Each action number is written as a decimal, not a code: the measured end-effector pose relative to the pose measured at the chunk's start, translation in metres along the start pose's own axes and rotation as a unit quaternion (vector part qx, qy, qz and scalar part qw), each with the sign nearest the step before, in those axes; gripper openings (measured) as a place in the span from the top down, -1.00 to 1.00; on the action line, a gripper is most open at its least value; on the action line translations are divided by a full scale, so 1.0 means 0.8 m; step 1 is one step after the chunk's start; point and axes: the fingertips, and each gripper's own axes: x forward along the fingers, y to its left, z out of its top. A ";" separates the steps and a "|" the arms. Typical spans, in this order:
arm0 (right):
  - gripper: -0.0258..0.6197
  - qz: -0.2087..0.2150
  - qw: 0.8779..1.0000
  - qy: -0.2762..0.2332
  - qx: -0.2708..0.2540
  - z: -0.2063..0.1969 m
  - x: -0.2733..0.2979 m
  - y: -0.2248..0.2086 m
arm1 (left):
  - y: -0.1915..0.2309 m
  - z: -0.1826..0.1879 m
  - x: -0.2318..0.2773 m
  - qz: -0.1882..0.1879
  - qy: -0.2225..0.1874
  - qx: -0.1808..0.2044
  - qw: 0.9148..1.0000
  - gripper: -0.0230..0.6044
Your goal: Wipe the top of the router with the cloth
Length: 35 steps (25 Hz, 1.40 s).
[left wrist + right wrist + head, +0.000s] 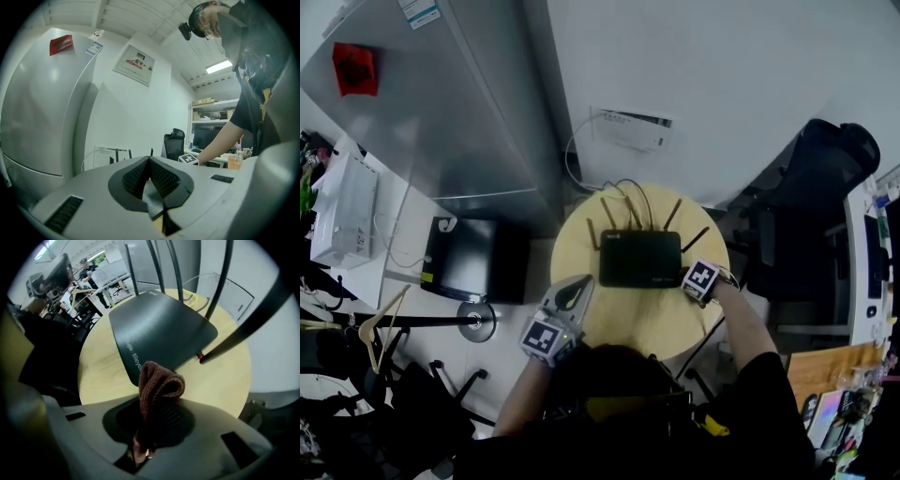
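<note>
Two grippers are over the round pale wooden table (pixel 642 323), but only the right gripper (pixel 694 279) is near the work: its jaws are closed on a folded reddish-brown knitted cloth (pixel 158 383), which stands out between them as a small bunch. The flat black rectangular router (pixel 639 258) lies in the middle of the table, and its long axis goes from the person's left to the right. The right gripper is at the right short end of the router, by the near corner, so the whole top extends away from the cloth toward the left. I judge that the coming stroke must go along this long axis. I cannot tell if the cloth already touches the top. The left gripper (pixel 577 291) is near the left front rim of the table, apart from the router, and its jaws are together with nothing between them. The top of the router is smooth and dark with a soft shine and pale print near one edge; several thin black antennas stand along its far edge, and cables go behind it
</note>
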 end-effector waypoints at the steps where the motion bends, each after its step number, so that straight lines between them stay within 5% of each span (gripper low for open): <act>1: 0.74 -0.004 1.000 0.000 0.023 -0.002 0.001 0.002 | -0.001 -0.001 0.001 -0.002 -0.001 -0.001 1.000 0.94; 8: 0.74 -0.020 0.987 -0.024 0.158 -0.003 0.005 0.013 | -0.002 -0.001 0.008 -0.032 0.001 -0.006 0.999 0.94; 24: 0.74 -0.045 0.958 -0.039 0.279 0.008 0.013 0.053 | 0.011 0.000 0.009 -0.093 0.001 -0.015 0.996 0.94; 31: 0.74 0.013 0.929 -0.080 0.361 0.023 0.017 0.071 | 0.030 -0.003 0.000 -0.099 0.004 -0.019 0.995 0.94; 35: 0.74 0.011 0.934 -0.081 0.349 0.038 0.021 0.088 | 0.035 0.001 0.000 -0.110 -0.005 -0.014 0.994 0.94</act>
